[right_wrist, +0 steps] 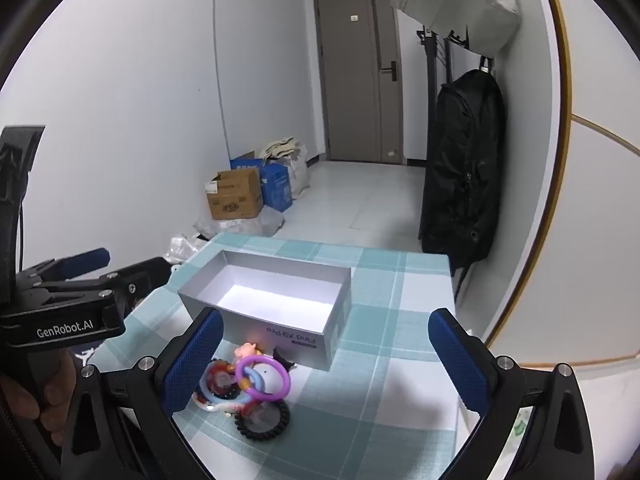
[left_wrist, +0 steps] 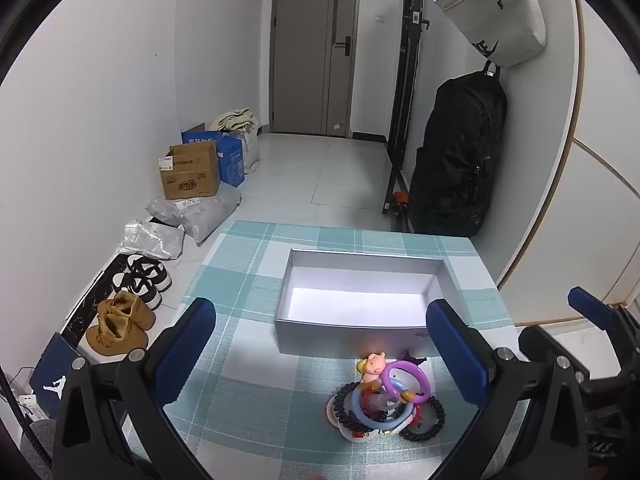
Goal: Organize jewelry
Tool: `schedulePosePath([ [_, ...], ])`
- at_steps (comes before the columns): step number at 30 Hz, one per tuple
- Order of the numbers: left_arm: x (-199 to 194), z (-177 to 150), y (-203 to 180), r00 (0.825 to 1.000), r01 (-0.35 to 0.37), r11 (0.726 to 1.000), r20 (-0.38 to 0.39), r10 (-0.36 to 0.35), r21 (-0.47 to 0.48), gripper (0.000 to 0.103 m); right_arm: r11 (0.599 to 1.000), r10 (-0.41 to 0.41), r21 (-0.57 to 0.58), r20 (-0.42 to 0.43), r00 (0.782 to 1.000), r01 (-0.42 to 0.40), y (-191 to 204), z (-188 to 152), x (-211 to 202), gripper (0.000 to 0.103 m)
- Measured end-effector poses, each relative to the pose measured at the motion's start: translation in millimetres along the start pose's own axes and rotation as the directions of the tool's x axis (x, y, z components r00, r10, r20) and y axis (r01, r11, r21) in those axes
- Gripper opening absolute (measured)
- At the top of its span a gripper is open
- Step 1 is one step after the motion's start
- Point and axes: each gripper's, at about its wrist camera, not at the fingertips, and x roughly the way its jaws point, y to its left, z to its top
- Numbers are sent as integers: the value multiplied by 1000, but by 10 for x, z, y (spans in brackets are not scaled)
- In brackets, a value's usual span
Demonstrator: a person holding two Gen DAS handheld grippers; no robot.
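A pile of jewelry (left_wrist: 384, 400) lies on the checked tablecloth in front of an open, empty silver box (left_wrist: 360, 296): a purple ring, a blue ring, black bead bracelets and a pink pig charm. My left gripper (left_wrist: 320, 356) is open above the table, the pile between its fingers toward the right one. In the right wrist view the pile (right_wrist: 248, 392) sits just right of the left finger of my open right gripper (right_wrist: 326, 360), with the box (right_wrist: 272, 300) behind it. The left gripper (right_wrist: 80, 276) shows at the left edge.
The table (left_wrist: 240, 264) ends just beyond the box. Shoes (left_wrist: 120, 320), parcels and cardboard boxes (left_wrist: 192, 172) line the floor at the left. A black backpack (left_wrist: 456, 156) hangs on the right wall. A closed door (left_wrist: 312, 48) is at the far end.
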Motion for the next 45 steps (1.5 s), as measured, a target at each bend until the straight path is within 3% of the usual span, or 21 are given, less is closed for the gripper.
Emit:
schedulePosePath([
  [3, 19, 3, 14, 999, 26, 1000, -22, -26, 10, 102, 1000, 7, 9, 3, 1000, -7, -23, -9, 4, 103],
  [7, 17, 17, -67, 1000, -26, 999, -5, 26, 34, 102, 1000, 1, 2, -2, 1000, -1, -37, -3, -4, 103],
  [20, 24, -29, -6, 999, -33, 999, -6, 34, 25, 102, 999, 0, 34, 7, 1000, 0, -44, -6, -16, 103],
  [45, 56, -63, -22, 1000, -1, 1000, -30, 1, 28, 102, 999, -1, 35, 1, 1000, 1, -30, -23, 11, 103],
])
